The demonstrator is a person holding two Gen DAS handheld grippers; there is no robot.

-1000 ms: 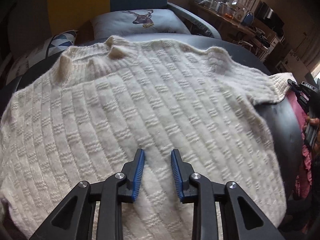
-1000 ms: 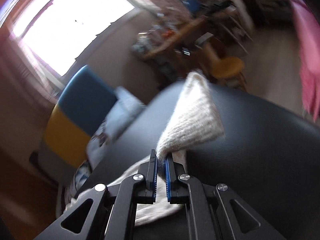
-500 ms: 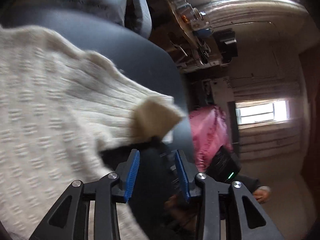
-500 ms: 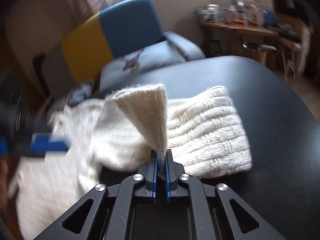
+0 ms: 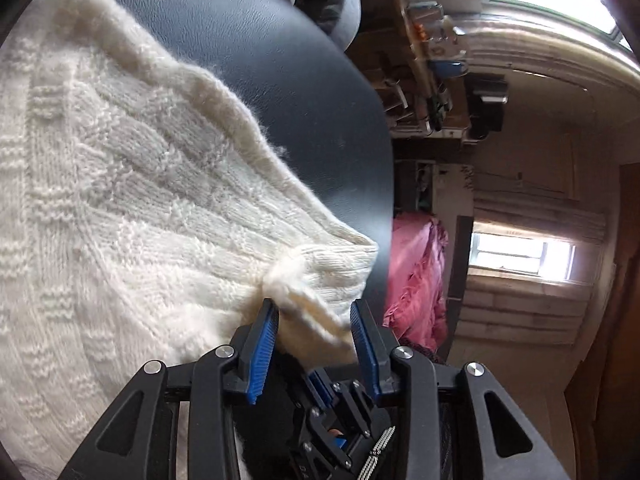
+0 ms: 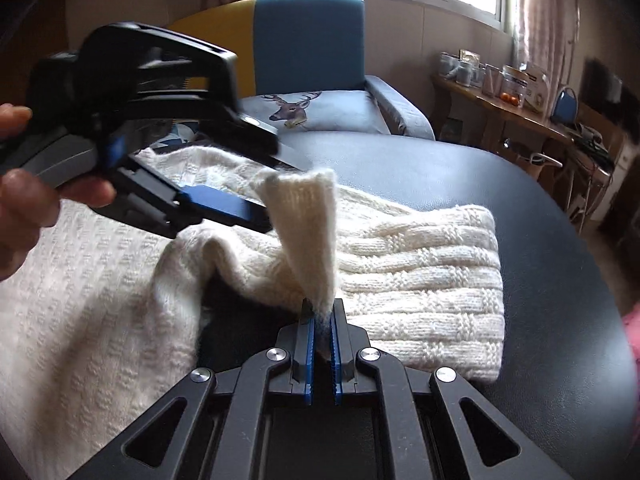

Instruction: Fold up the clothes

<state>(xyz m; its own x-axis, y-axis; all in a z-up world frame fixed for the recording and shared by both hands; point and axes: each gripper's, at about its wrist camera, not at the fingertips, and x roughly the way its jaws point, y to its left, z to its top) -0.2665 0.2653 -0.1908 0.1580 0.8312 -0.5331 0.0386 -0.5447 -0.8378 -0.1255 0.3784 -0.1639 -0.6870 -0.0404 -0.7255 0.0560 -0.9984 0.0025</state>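
Observation:
A cream knit sweater lies flat on the black leather table. Its sleeve lies doubled back across the table. My right gripper is shut on the sleeve cuff, which stands upright above its jaws. In the left wrist view my left gripper is open, with the same cuff loosely between its fingers. One blue pad of the left gripper rests against the cuff's left side. The right gripper shows just below the cuff in the left view.
A person's hand holds the left gripper. Behind the table stands a blue and yellow armchair with a deer cushion. A wooden side table with jars is at the right. Pink cloth hangs past the table's edge.
My left gripper swung from above the sweater's body over to the sleeve cuff. My right gripper carried the cuff inward, so the sleeve now lies doubled back on the table.

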